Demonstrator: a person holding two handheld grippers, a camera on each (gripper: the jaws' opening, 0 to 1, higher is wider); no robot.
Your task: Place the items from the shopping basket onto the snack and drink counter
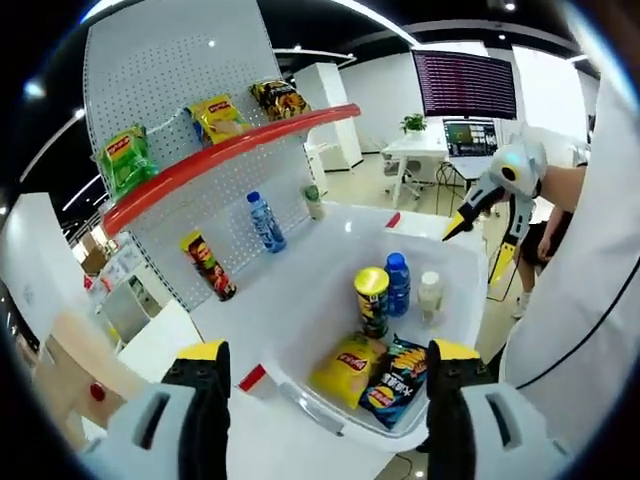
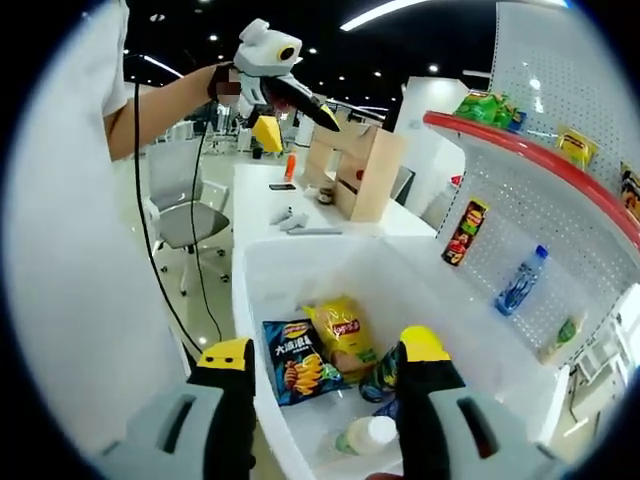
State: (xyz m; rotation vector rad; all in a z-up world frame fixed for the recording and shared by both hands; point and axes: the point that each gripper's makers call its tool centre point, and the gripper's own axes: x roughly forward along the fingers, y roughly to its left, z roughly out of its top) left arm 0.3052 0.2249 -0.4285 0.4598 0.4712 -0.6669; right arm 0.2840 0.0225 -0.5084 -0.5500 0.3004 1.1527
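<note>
The white shopping basket (image 1: 322,255) sits on the counter below both grippers. In it lie a yellow chip bag (image 1: 346,366) and a blue chip bag (image 1: 396,378), and a yellow can (image 1: 372,300), a blue bottle (image 1: 398,283) and a white bottle (image 1: 430,296) stand upright. My left gripper (image 1: 330,368) hangs open above the basket's near rim, holding nothing. My right gripper (image 2: 322,362) is open too, over the blue chip bag (image 2: 293,362) and yellow chip bag (image 2: 340,328); the white bottle (image 2: 368,435) lies low in that view. Each gripper also appears raised in the other's view.
The pegboard counter has a red-edged upper shelf (image 1: 230,150) with green (image 1: 125,160), yellow (image 1: 220,118) and dark (image 1: 280,98) snack bags. Below stand a chip can (image 1: 208,265), a water bottle (image 1: 265,222) and a small bottle (image 1: 314,202). A brown box (image 2: 365,170) and an office chair (image 2: 185,205) lie beyond.
</note>
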